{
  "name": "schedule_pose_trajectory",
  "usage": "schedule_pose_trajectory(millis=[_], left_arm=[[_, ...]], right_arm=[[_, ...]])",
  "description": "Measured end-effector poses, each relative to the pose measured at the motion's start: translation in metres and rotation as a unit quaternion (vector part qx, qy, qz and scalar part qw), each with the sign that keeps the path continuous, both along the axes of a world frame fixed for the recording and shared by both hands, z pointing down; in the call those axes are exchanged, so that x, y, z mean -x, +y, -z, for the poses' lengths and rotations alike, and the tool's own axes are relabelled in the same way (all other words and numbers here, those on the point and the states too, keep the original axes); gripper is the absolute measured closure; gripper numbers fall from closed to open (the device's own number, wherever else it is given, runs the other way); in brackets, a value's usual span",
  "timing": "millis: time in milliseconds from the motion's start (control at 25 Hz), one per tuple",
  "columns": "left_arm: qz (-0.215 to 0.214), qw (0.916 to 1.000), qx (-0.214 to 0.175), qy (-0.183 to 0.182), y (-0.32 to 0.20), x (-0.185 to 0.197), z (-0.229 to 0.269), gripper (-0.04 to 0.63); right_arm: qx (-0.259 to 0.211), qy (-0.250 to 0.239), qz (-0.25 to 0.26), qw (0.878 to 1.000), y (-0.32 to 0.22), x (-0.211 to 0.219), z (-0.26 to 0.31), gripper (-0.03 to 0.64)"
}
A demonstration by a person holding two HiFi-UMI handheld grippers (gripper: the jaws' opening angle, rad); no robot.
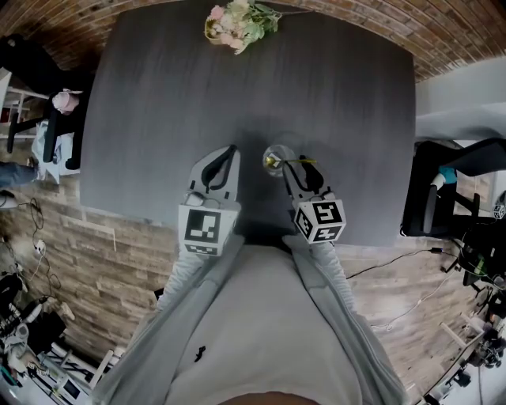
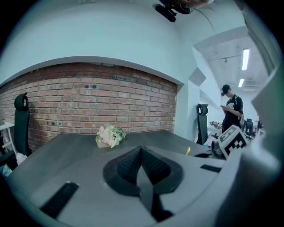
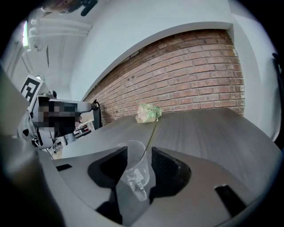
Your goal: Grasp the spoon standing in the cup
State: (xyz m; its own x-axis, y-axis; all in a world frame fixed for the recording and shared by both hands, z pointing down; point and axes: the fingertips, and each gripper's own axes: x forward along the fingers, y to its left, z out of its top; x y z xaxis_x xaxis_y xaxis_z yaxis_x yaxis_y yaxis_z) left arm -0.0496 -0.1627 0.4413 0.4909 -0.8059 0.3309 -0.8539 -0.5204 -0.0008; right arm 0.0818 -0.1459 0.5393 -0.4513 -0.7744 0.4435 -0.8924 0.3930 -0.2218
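Far beyond the cup (image 1: 278,158), a flower bouquet (image 1: 239,24).

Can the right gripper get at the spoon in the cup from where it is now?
Probably yes: the right gripper has its jaws apart with the clear cup between them, and the spoon handle rises free above the rim.

Left arm (image 1: 194,273) and right arm (image 1: 328,273) reach from 6 o'clock toward 12. Left gripper (image 2: 142,150) points toward 1 o'clock, tipped slightly down, jaws together. Right gripper (image 3: 139,153) points toward 11 o'clock, tipped down, jaws apart with the cup (image 3: 134,170) between them.
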Motion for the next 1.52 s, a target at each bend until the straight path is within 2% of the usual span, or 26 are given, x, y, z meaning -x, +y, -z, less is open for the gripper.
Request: schedule_pose_trajectory(millis=[360,680,1160,1520], left_arm=[[-0.001,1.0,-0.003,0.001,0.001,0.001,0.001,0.577],[0.001,1.0,-0.008,0.002,0.002,0.005,0.007,0.577],[0.0,0.9996,-0.028,0.006,-0.003,0.005,0.021,0.577],[-0.002,0.9988,-0.047,0.01,-0.001,0.001,0.037,0.577]], right_arm=[[-0.015,0.012,-0.02,1.0,0.0,-0.004,0.004,0.573],[-0.022,-0.004,-0.011,1.0,0.0,0.004,0.012,0.594],[-0.033,-0.001,-0.004,0.999,-0.001,0.004,0.024,0.596],[-0.062,-0.004,0.0,0.998,0.004,0.001,0.051,0.595]])
